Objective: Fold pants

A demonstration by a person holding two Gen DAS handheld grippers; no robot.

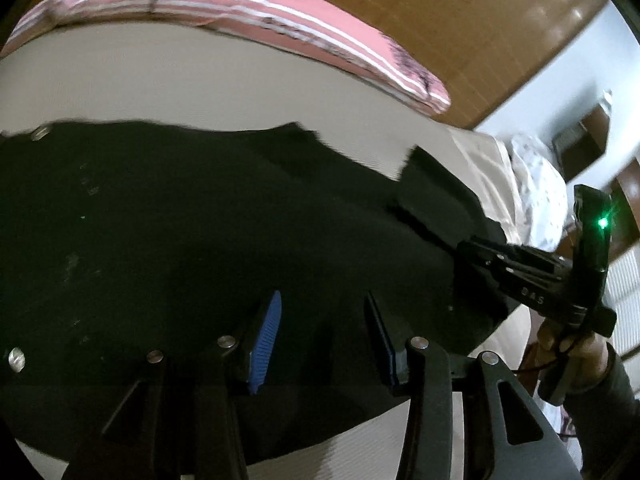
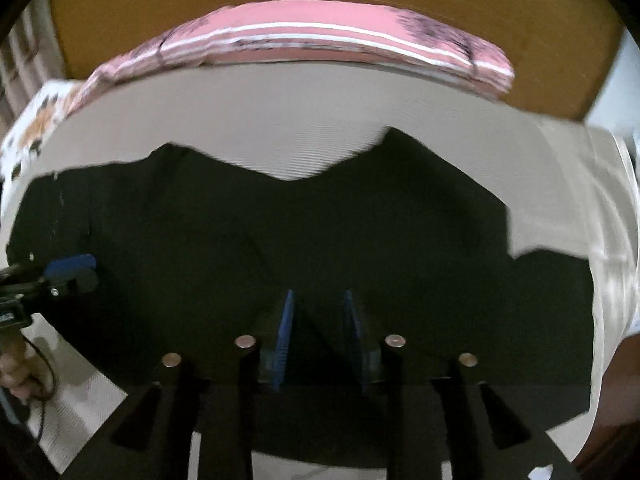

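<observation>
The black pants (image 1: 180, 220) lie spread across a beige bed sheet (image 1: 200, 80), with a ragged far edge. My left gripper (image 1: 322, 298) hovers over their near part, its blue pads (image 1: 266, 340) apart and nothing pinched between them. In the left wrist view my right gripper (image 1: 486, 250) reaches in from the right at the pants' right edge, held by a person's hand (image 1: 560, 344). Through the right wrist camera the pants (image 2: 280, 232) fill the middle. My right gripper (image 2: 319, 294) stands over them with a narrow gap between its fingers. The left gripper (image 2: 72, 268) shows at the left edge.
A folded pink striped blanket (image 1: 280, 20) lies along the far side of the bed, also seen as the blanket (image 2: 340, 36). Behind it is a brown wooden board (image 1: 480, 20). A white patterned pillow (image 1: 536, 184) sits at the right, and a floral cloth (image 2: 36, 120) at the far left.
</observation>
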